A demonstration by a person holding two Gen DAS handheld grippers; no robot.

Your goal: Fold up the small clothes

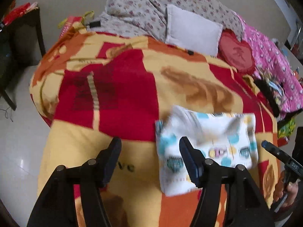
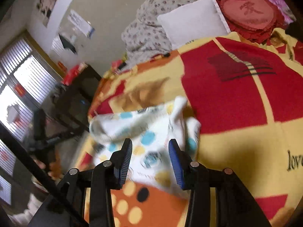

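A small white garment with blue, yellow and grey patterns lies folded into a rough rectangle on the red, orange and yellow blanket. My left gripper is open and empty, hovering over the blanket with its right finger above the garment's left part. In the right wrist view the garment lies just ahead of my right gripper, which is open and empty above its near edge. The right gripper's tip also shows in the left wrist view at the garment's right side.
A white pillow, a red heart cushion, a floral quilt and a pink blanket lie at the bed's far end. A dark table stands left of the bed. The window is at left in the right wrist view.
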